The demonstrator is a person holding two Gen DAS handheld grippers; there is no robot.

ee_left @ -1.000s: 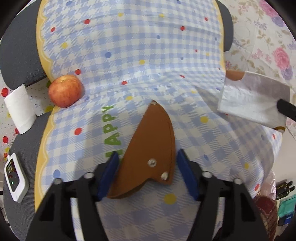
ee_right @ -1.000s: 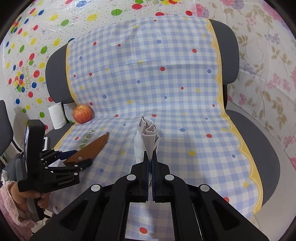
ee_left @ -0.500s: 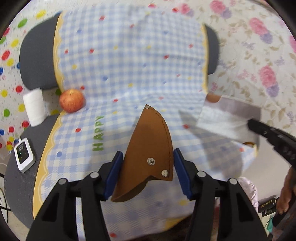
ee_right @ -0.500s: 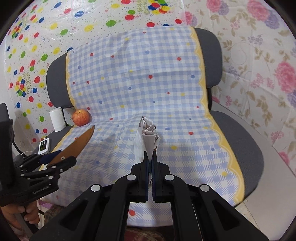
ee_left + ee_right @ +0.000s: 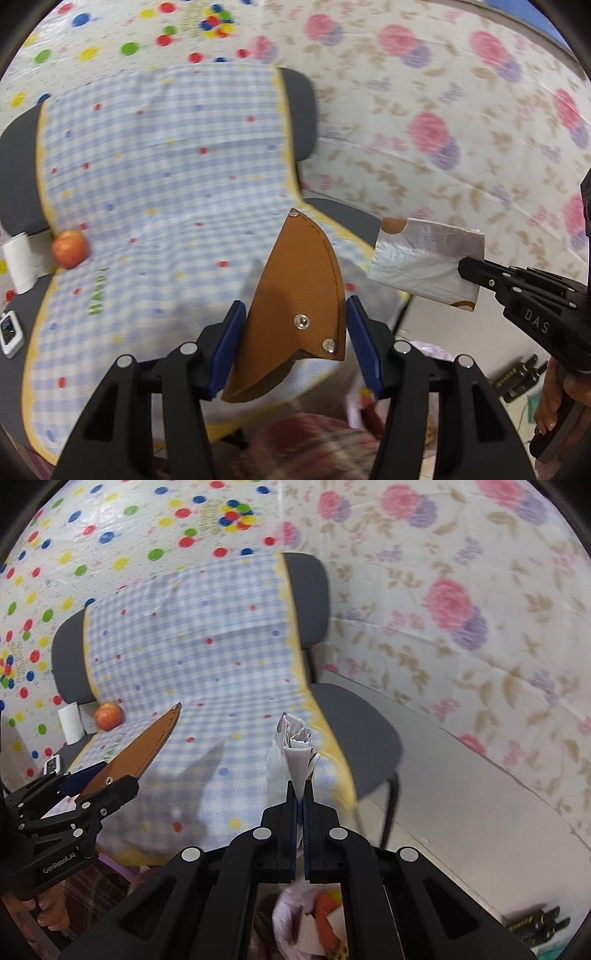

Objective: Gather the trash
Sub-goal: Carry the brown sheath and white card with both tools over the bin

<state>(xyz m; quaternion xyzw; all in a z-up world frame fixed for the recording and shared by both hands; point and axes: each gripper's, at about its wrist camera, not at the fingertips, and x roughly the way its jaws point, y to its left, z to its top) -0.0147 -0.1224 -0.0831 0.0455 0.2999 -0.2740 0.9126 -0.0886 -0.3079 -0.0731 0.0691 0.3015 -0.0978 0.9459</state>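
We held the left tool (image 5: 295, 343) closed on a brown leather sheath (image 5: 299, 306), its blue pads (image 5: 229, 343) pressing the sheath's two edges, with the pointed end tilted up and away from us. The jaws had just been closing a little onto it. Our right tool (image 5: 300, 797) was pinched nearly flat on a crumpled silver-white wrapper (image 5: 295, 753), which stood upright from the fingertips; from the left wrist camera that wrapper (image 5: 424, 262) hung in the air just right of the sheath, not touching it. Both pieces were carried clear of the chair (image 5: 354, 731), off its checked cloth (image 5: 166, 192). An apple (image 5: 70, 248) and a paper roll (image 5: 20, 262) sat at the seat's far left. Below the right tool lay an open bag (image 5: 295, 923) with scraps inside.
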